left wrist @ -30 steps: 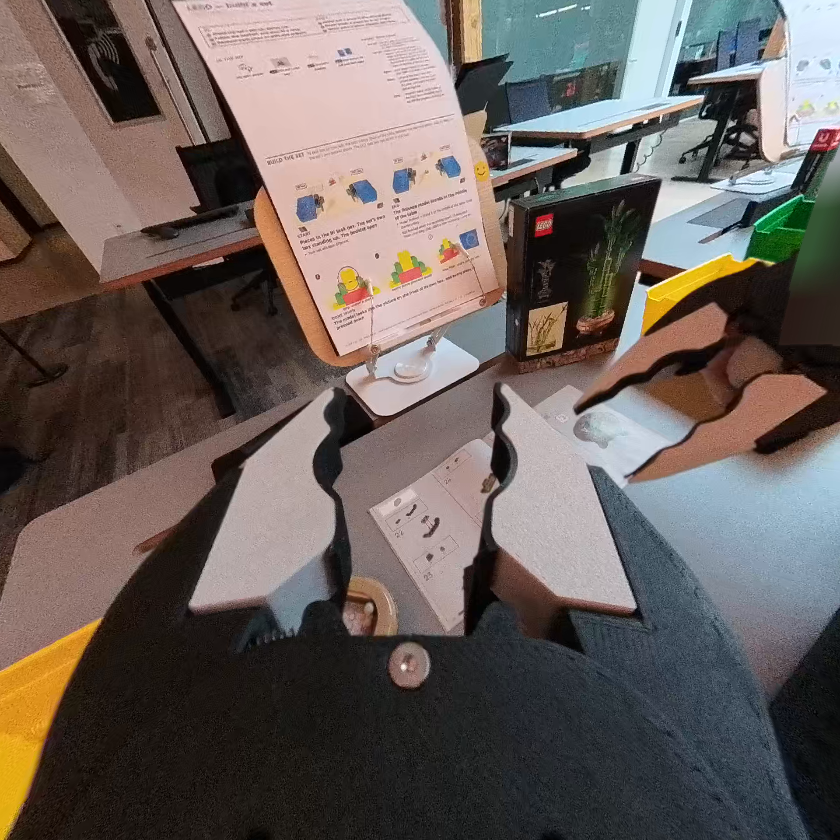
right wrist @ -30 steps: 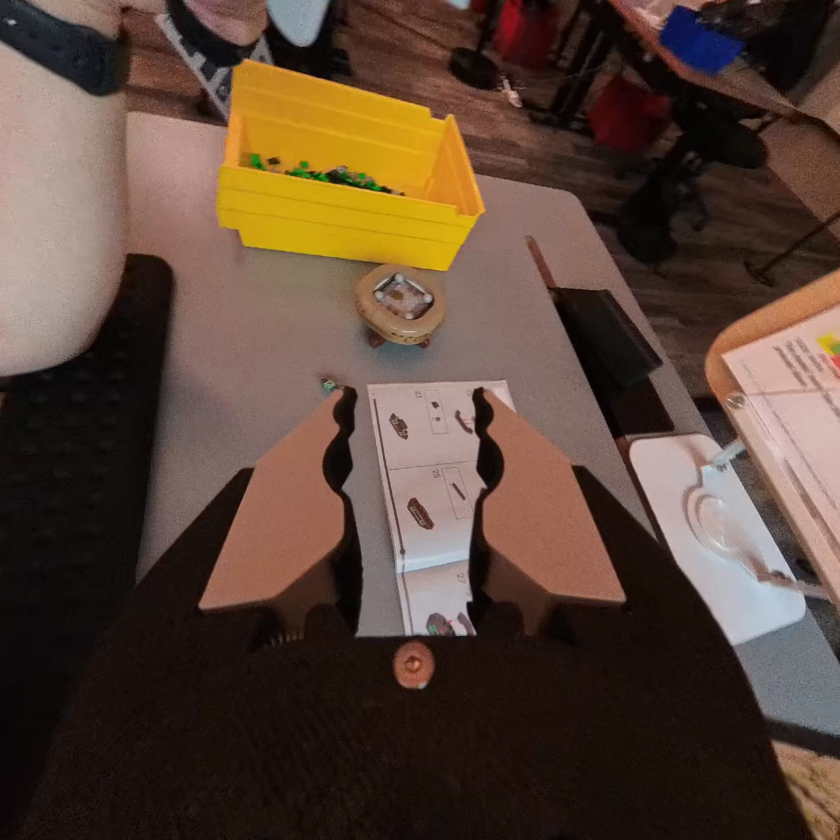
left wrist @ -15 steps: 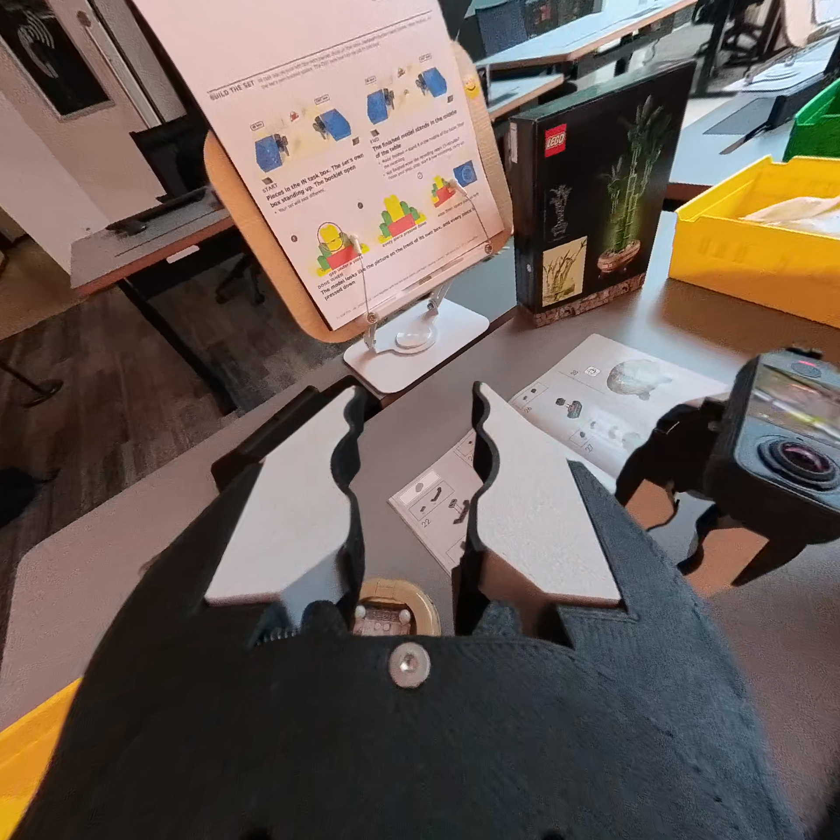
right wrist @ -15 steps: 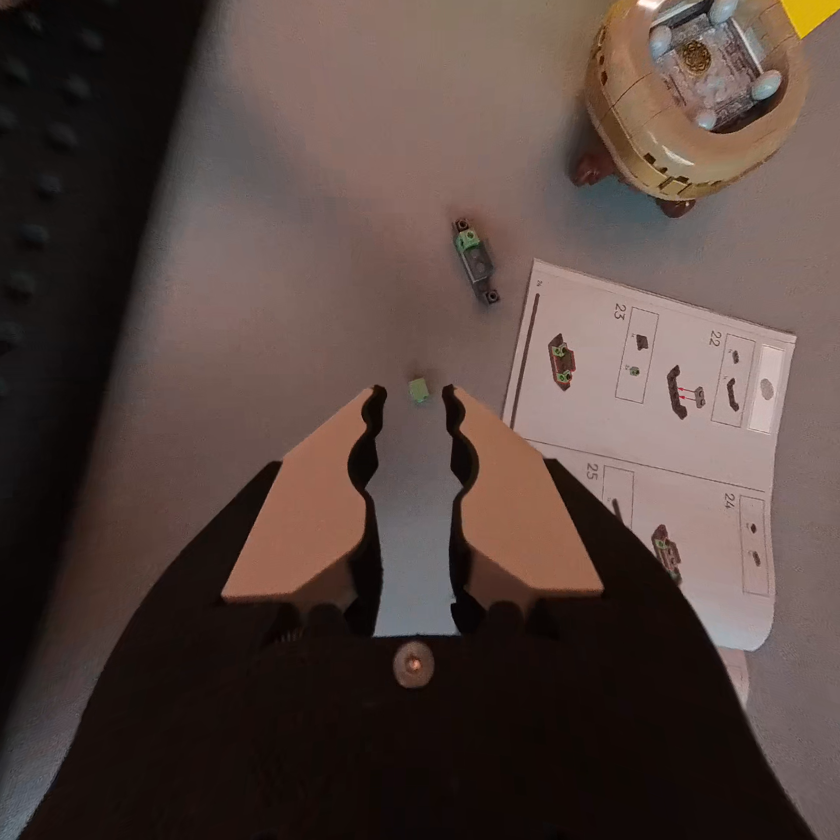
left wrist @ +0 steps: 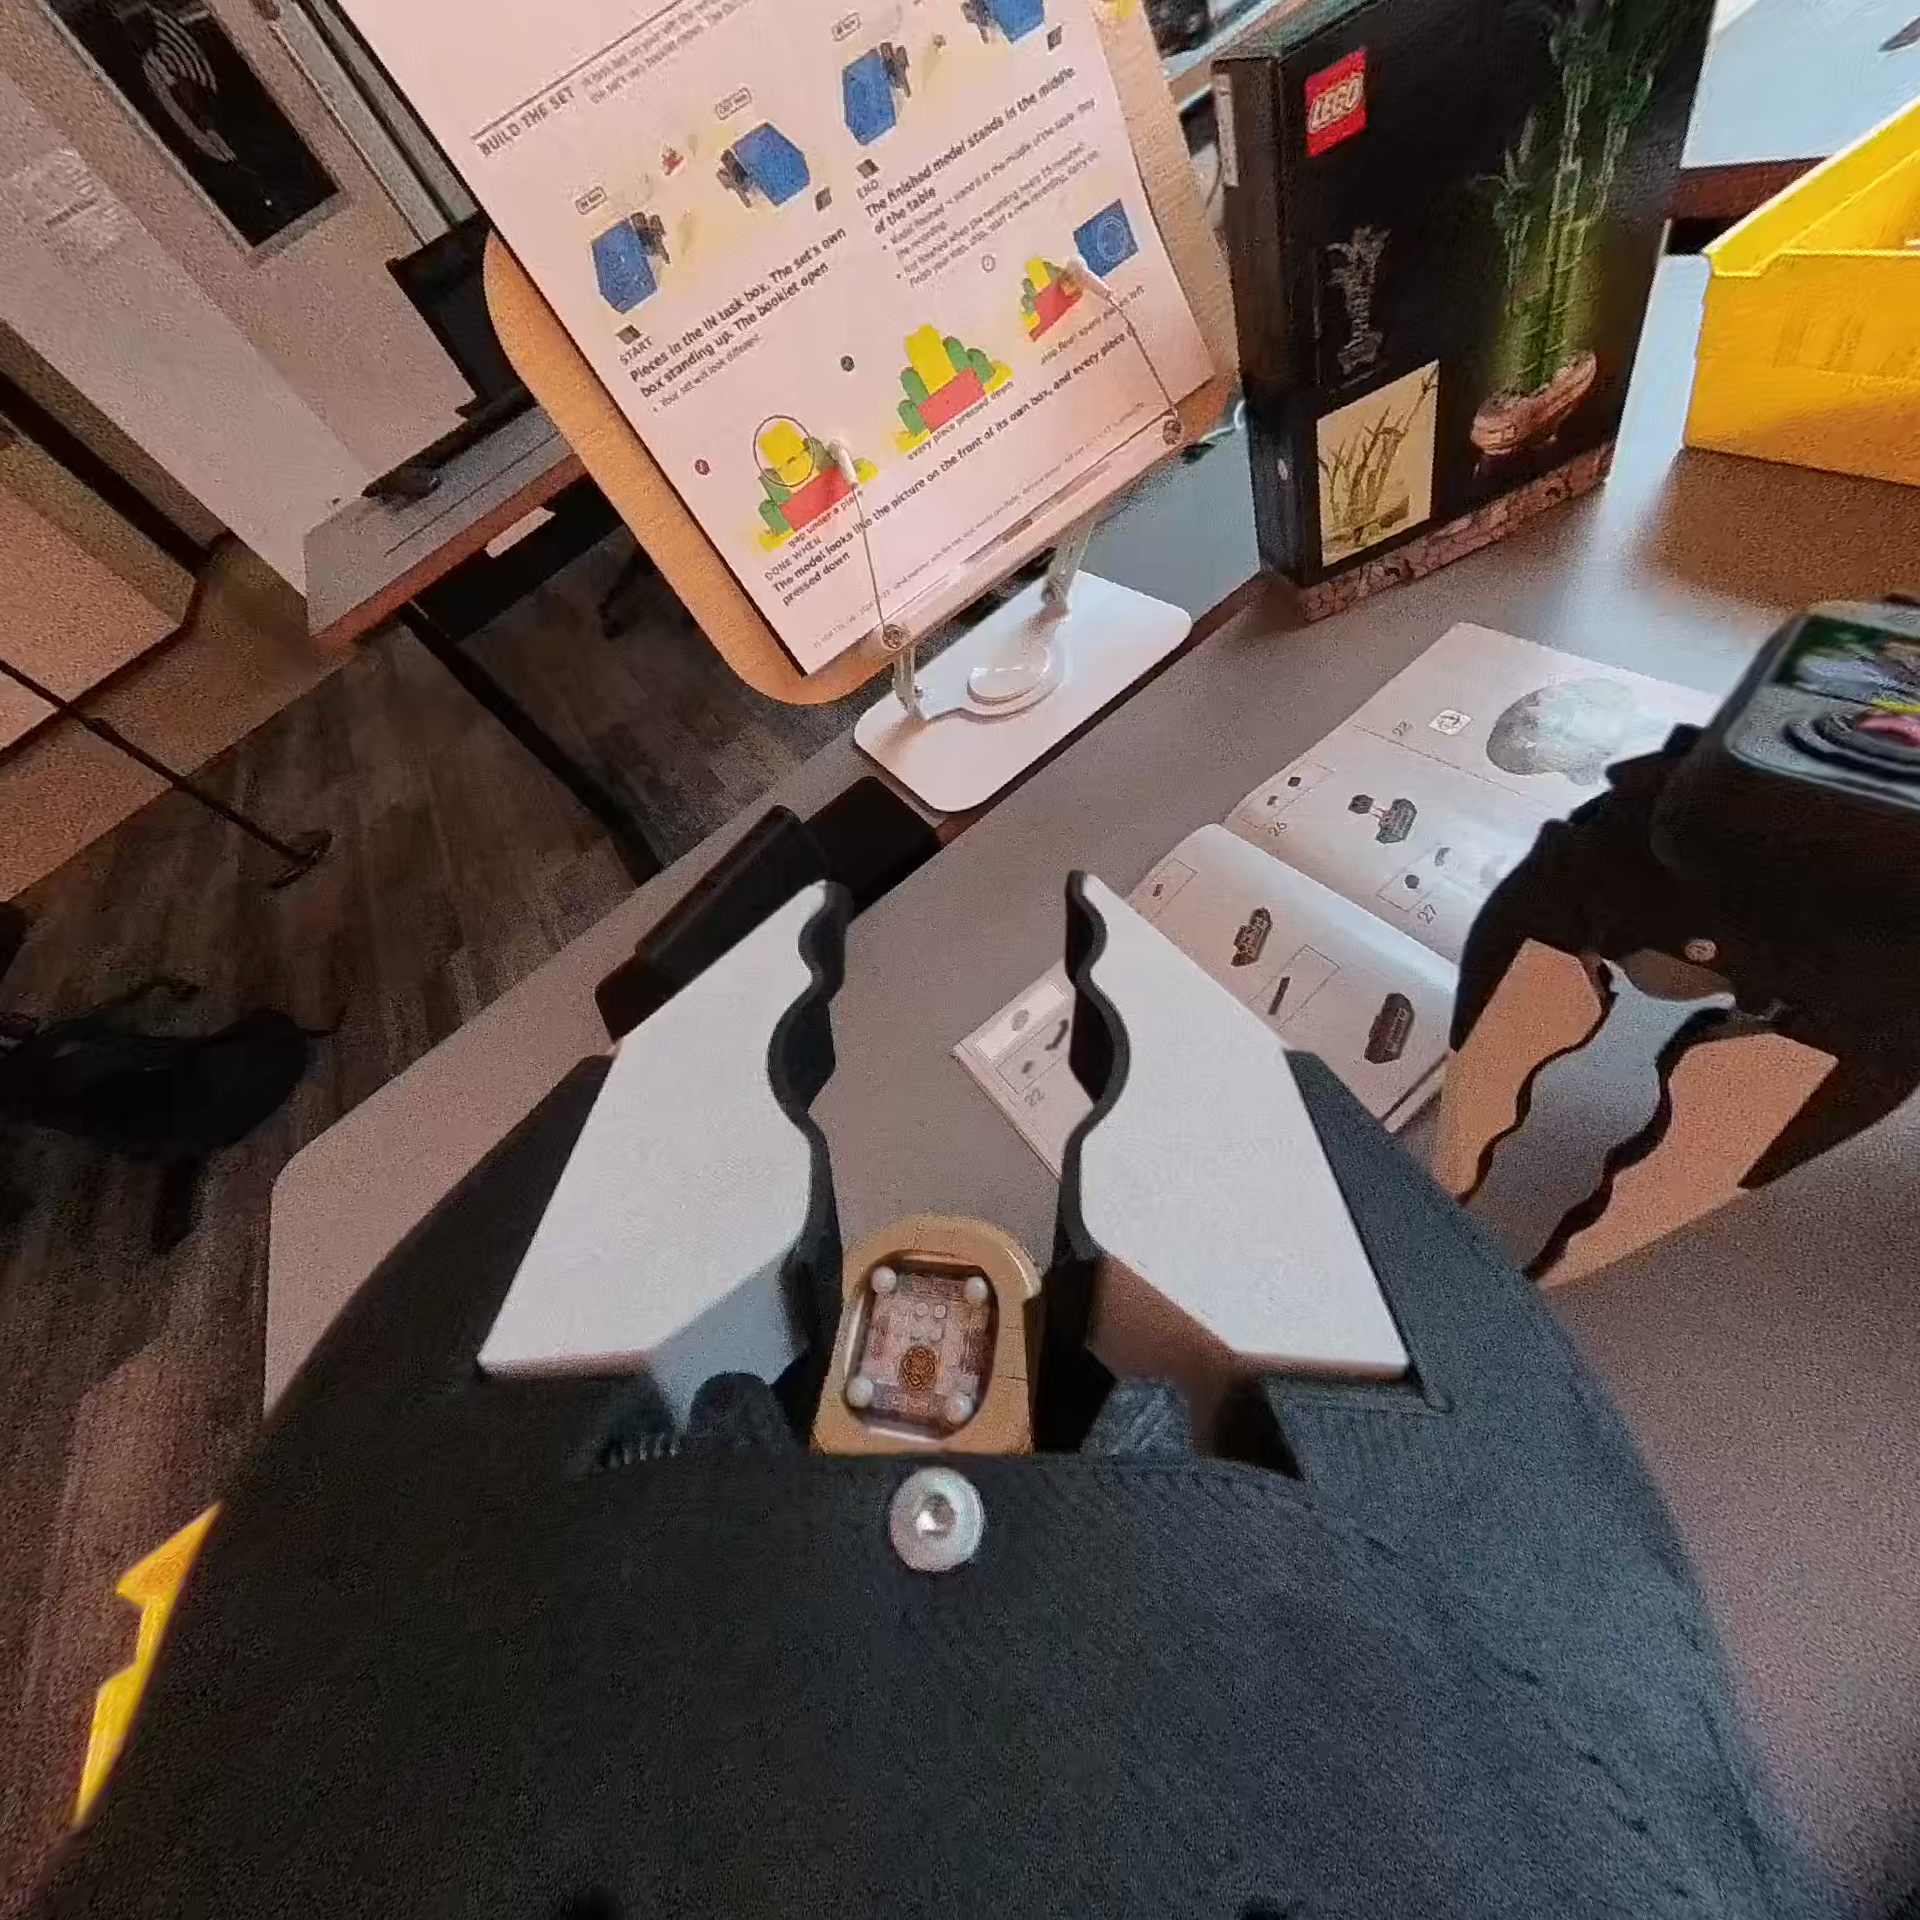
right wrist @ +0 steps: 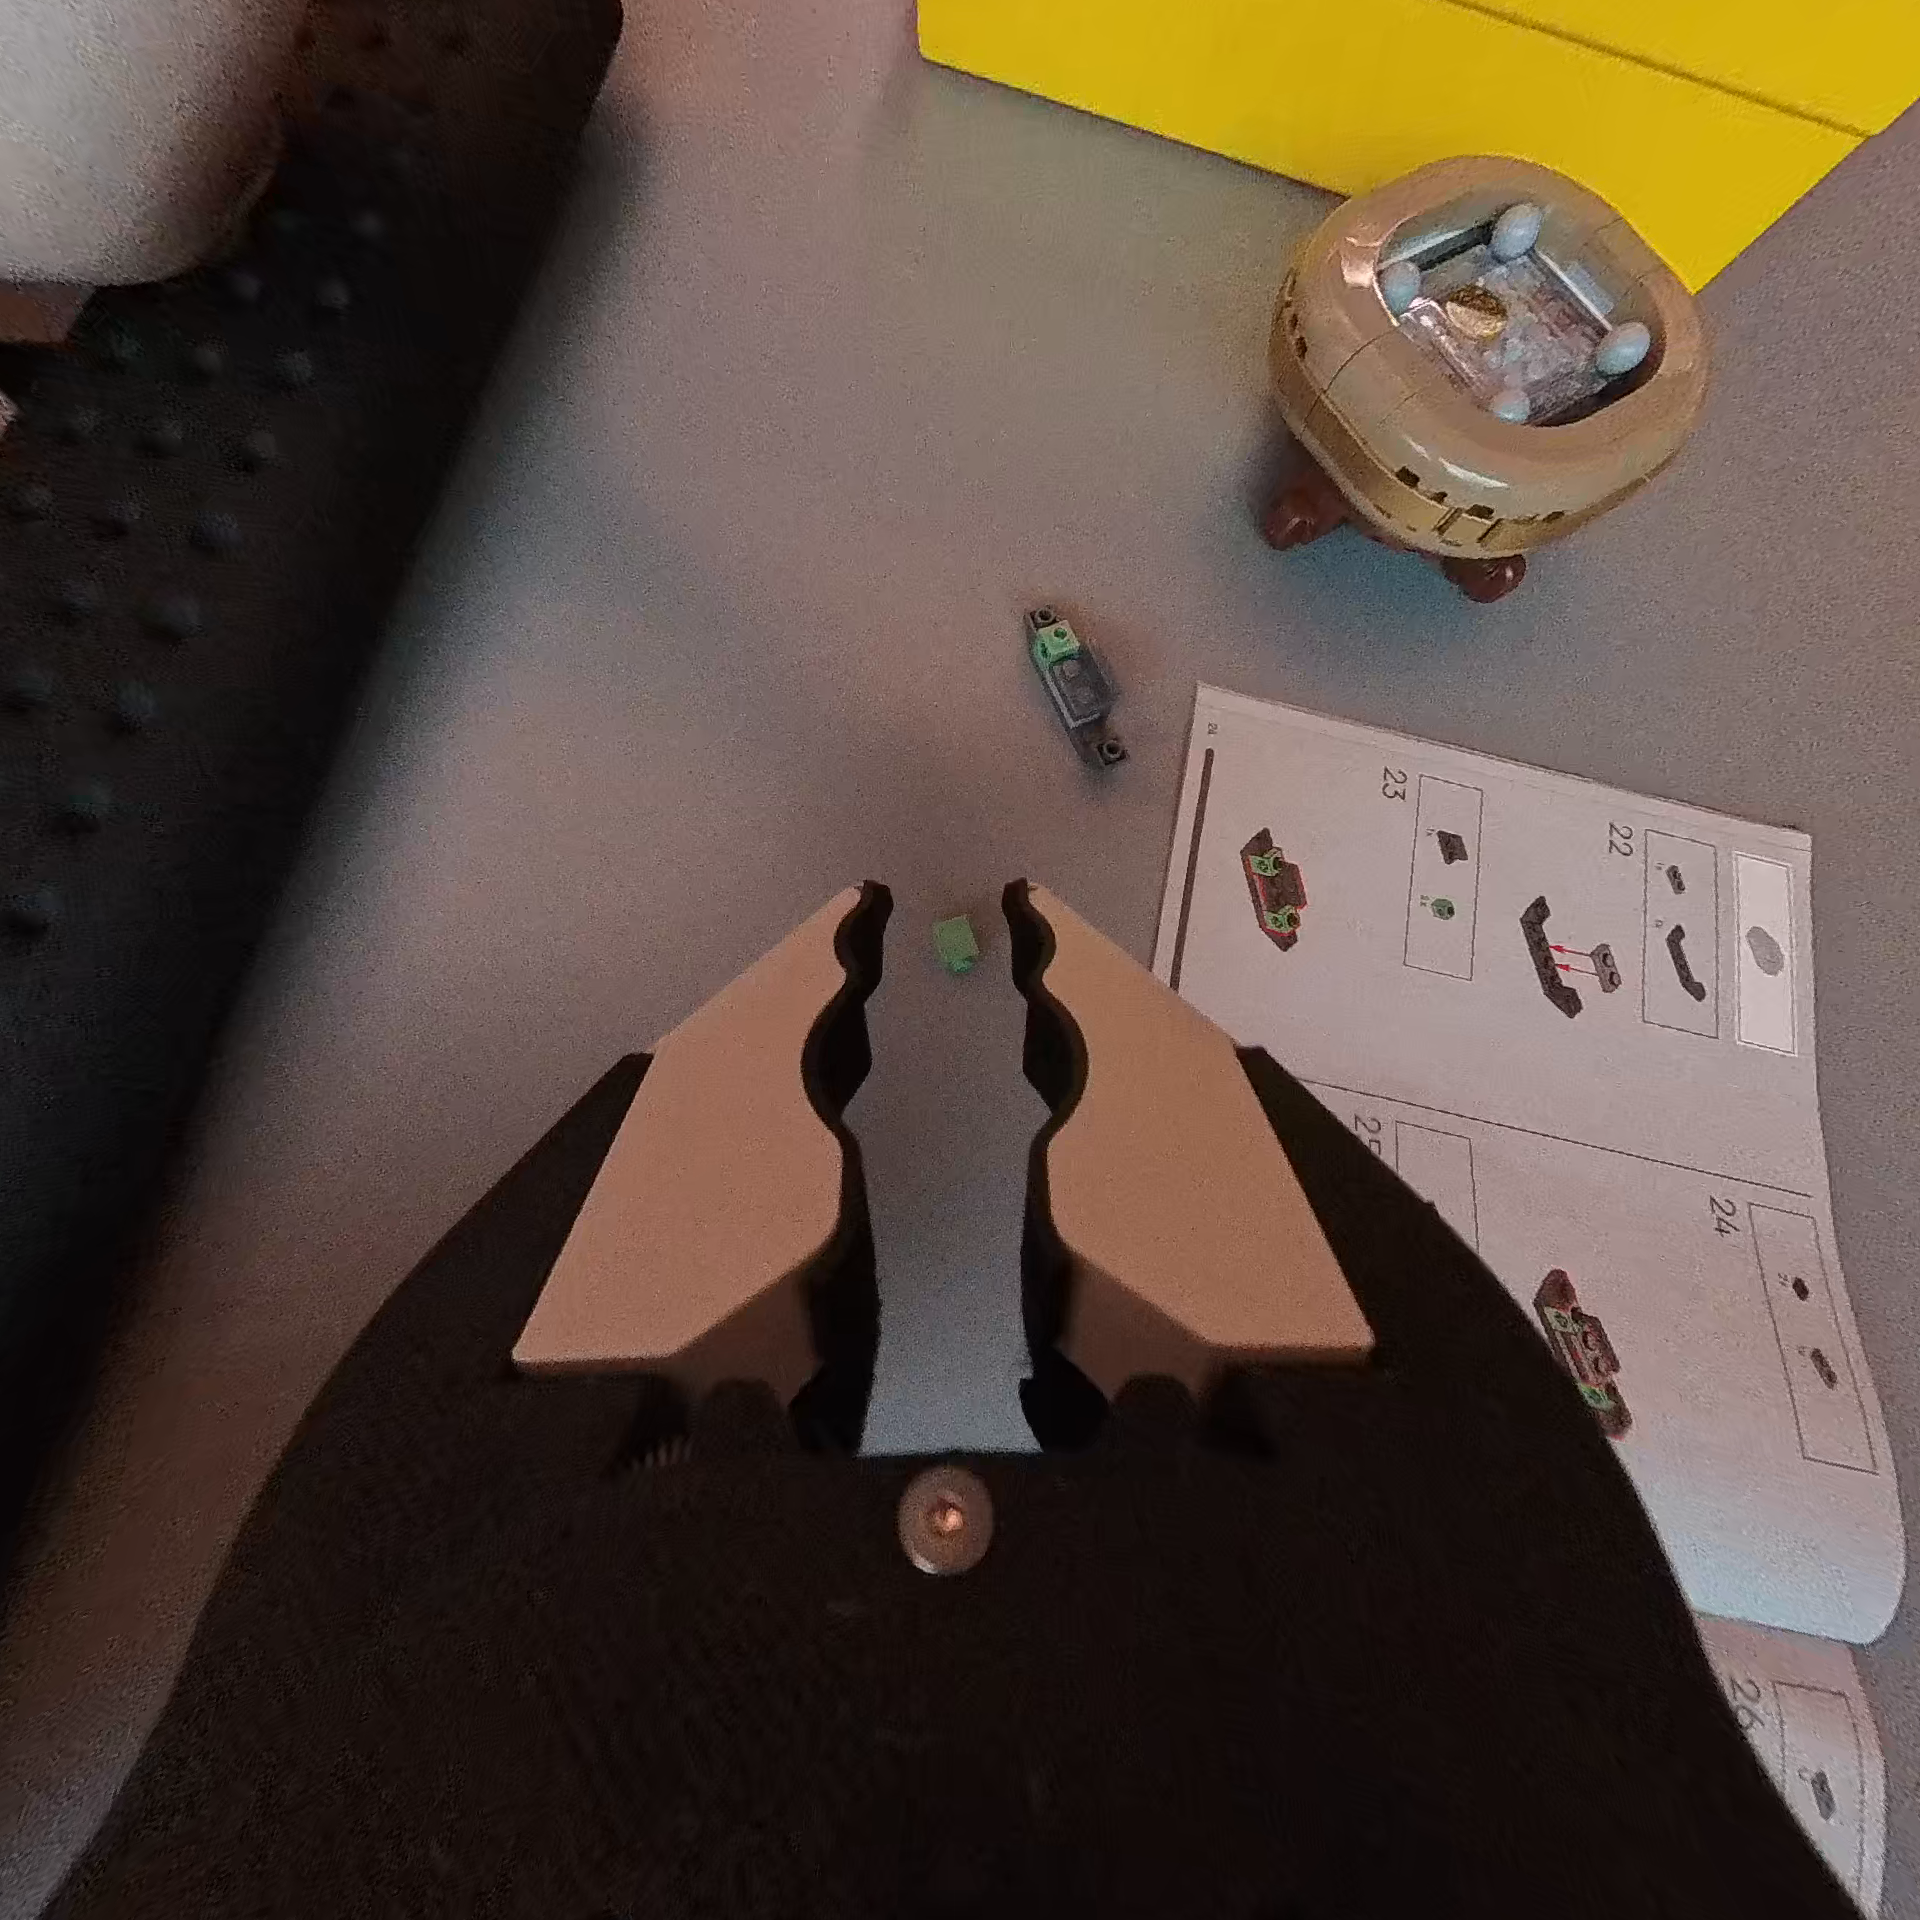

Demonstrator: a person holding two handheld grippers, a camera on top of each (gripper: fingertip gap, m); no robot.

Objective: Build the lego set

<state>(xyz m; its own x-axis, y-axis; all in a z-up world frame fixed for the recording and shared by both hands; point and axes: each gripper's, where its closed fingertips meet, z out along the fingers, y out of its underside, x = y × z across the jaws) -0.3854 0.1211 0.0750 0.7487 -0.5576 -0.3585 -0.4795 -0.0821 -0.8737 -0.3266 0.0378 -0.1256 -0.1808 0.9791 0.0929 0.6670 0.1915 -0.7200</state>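
The right gripper [right wrist: 948, 896] points down at the grey surface [right wrist: 727, 468] with its tan fingers [right wrist: 727, 1122] narrowly parted and empty. A small green brick [right wrist: 957, 944] lies on the surface in the gap between the fingertips, touching neither. Just beyond it lies a short dark grey piece [right wrist: 1075, 686] with a green brick fixed on its far end. To the right of both, the open instruction booklet [right wrist: 1507, 1091] lies flat, its near corner beside the right finger. Farther off, near a yellow bin [right wrist: 1403, 83], stands a round tan pot [right wrist: 1486, 364] on dark brown feet, with a clear square panel and pale studs on top. A black studded mat [right wrist: 156, 520] runs along the left edge of the surface.

The left gripper [left wrist: 956, 904] hangs over the surface with its grey fingers [left wrist: 686, 1143] spread fairly wide, holding nothing. The same tan pot [left wrist: 925, 1340] shows deep between them, close to the gripper body; whether they touch it cannot be told. The booklet [left wrist: 1330, 883] lies ahead to the right, with the right gripper [left wrist: 1538, 1226] over its near edge. Beyond stand a sheet of pictured steps on a wooden stand [left wrist: 831, 312] with a white base, a black set box [left wrist: 1444, 281] showing a bamboo plant, and another yellow bin [left wrist: 1818, 343].
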